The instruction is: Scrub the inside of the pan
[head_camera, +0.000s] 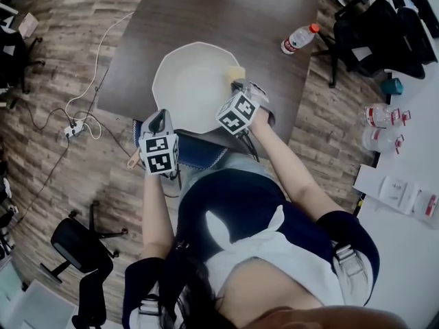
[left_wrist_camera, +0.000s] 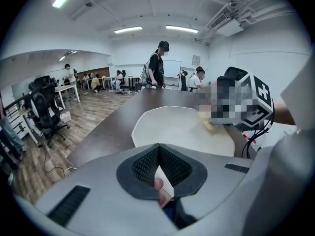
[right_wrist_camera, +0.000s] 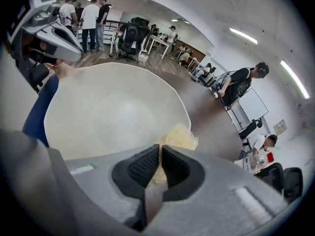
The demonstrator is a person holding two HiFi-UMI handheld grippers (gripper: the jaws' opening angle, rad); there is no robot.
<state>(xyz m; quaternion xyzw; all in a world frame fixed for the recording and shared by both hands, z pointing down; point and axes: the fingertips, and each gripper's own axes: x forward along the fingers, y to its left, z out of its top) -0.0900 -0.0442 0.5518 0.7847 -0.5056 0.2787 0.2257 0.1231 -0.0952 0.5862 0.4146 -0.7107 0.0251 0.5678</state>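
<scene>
My left gripper [left_wrist_camera: 158, 156] is clamped on the pan's handle [left_wrist_camera: 158, 184]. My right gripper [right_wrist_camera: 160, 156] pinches a yellow scouring pad [right_wrist_camera: 179, 136], which rests at the far right rim of the white pan [head_camera: 192, 81] on the dark table [head_camera: 226, 12].

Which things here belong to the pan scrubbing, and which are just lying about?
In the job: white pan, its blue handle in the left gripper, yellow scrub pad in the right gripper.
Lying about: water bottle on the table, power strip, office chair.
</scene>
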